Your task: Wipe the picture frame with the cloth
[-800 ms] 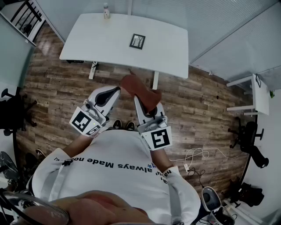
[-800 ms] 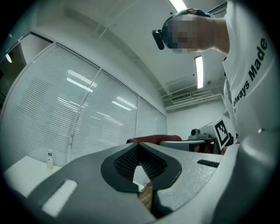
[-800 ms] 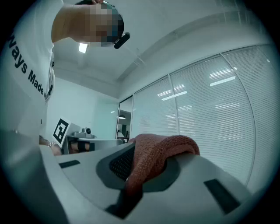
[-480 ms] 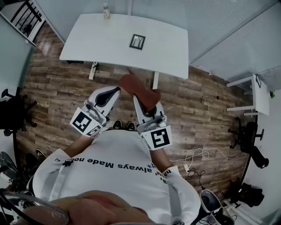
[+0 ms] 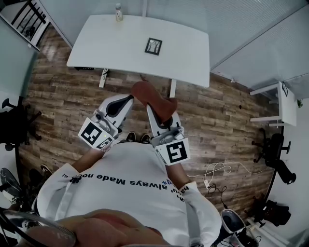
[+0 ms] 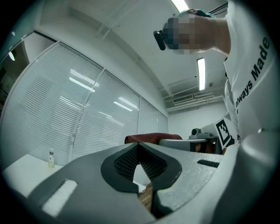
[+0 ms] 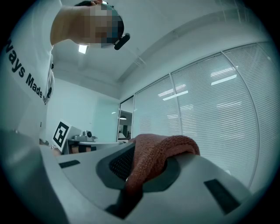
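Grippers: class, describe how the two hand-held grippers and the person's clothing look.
Both the left gripper and right gripper are pale grey moulded shells with black mesh-textured pads. Each carries a white cube printed with black square markers. The person wears a white short-sleeved shirt with black lettering.

- White short-sleeved T-shirt (image 5: 130, 198) with black lettering across the chest.
- Left gripper (image 5: 127, 98) and right gripper (image 5: 150, 109): pale grey shells, black-and-white marker cubes.

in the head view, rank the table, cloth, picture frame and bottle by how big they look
1. table
2. cloth, though it is held nearer the camera than the rest, which inflates it
3. picture frame
4. bottle, clearly smallest
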